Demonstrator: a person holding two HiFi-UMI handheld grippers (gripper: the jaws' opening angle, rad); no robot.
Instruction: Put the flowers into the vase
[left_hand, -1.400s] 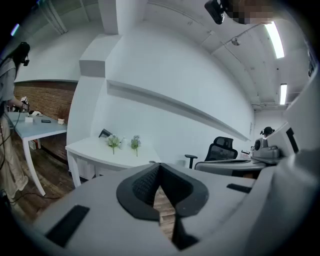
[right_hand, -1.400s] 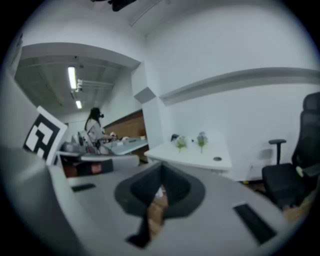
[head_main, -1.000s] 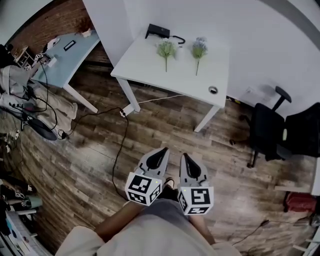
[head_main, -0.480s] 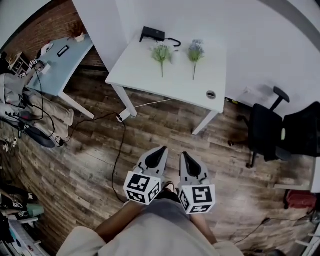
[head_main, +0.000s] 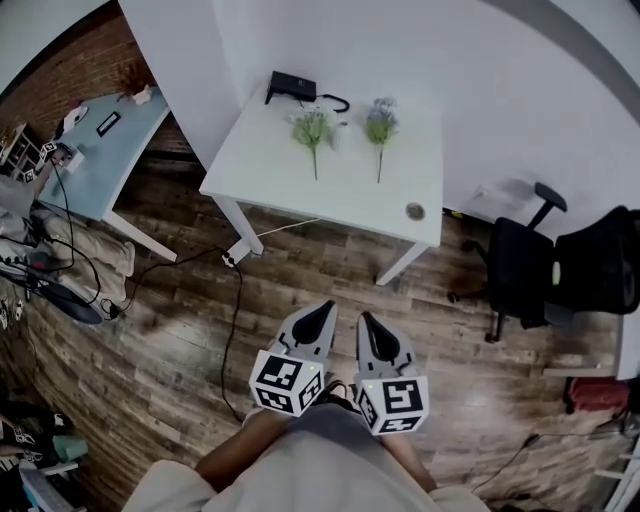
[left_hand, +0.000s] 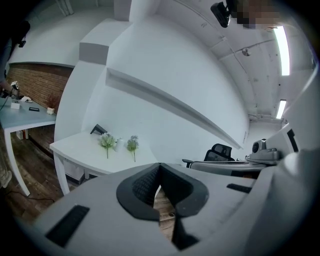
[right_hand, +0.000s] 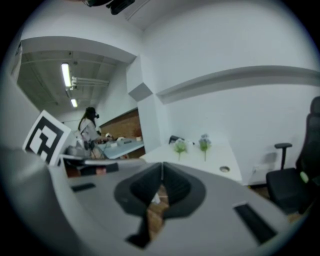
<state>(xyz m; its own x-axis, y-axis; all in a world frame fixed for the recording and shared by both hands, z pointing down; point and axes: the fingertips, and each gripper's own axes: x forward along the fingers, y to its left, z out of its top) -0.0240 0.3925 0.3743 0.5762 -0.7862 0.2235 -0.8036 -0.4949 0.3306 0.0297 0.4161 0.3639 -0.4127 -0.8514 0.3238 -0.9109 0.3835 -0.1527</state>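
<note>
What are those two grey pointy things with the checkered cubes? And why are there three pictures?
Those are two grabbers, like big tongs. A person holds one in each hand: the left gripper and the right gripper. One picture comes from a camera on the person's head, looking down. The other two come from small cameras riding on each gripper, looking along its jaws. Both pairs of jaws are shut and hold nothing. Ahead stands a white table with a green flower, a bluish flower and a black box on it. No flower is picked up yet.
</note>
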